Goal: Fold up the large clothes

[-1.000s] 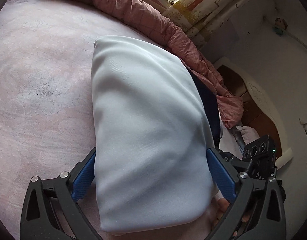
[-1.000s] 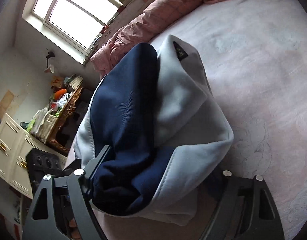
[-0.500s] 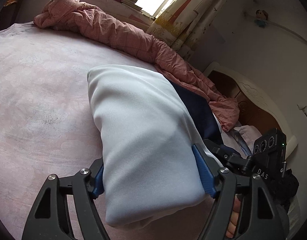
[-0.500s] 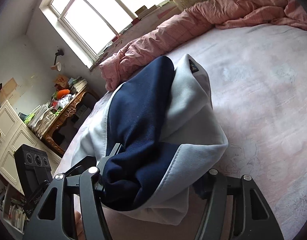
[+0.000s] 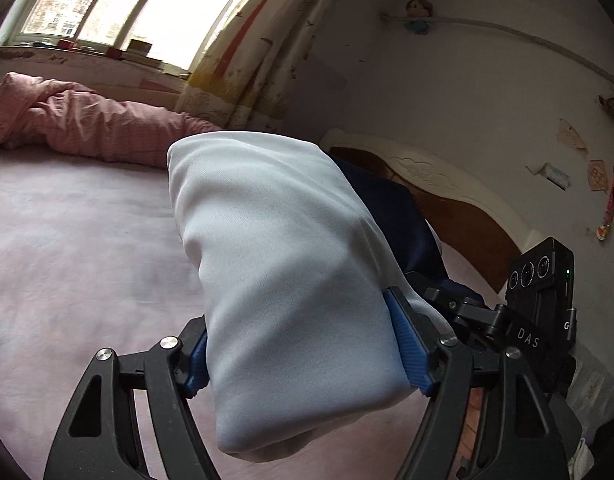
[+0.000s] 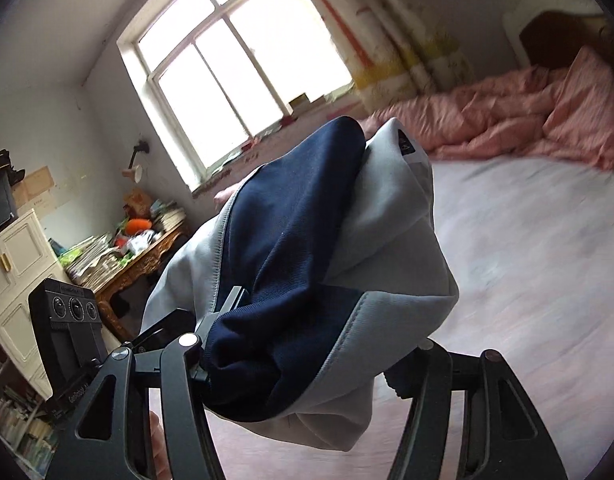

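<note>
Left wrist view: the left gripper (image 5: 307, 350) clamps a folded garment (image 5: 283, 264), its blue pads (image 5: 407, 350) pressing into the pale blue-grey cloth from both sides. The jaws have just been closing, with the bundle between them, and stand moderately wide around its bulk. The garment projects forward beyond the fingertips and hangs a little below them, clear of the pink bed sheet (image 5: 79, 248) beneath. A navy panel of the same garment shows on the right flank of the bundle. Right of the fingers sits the other gripper's black camera block. Ahead and left of the fingers lie a crumpled pink quilt (image 5: 87, 124) and a window (image 5: 143, 4).

Right wrist view: the right gripper (image 6: 307, 354) holds the opposite end of the folded garment (image 6: 307, 264), here navy in the middle and pale grey at the edges. The left finger presses on the navy cloth; the right finger is partly covered by the drooping grey fold. These jaws too have just been closing on the cloth. The bundle rises forward from the fingers, above the bed sheet (image 6: 539, 264).
</note>
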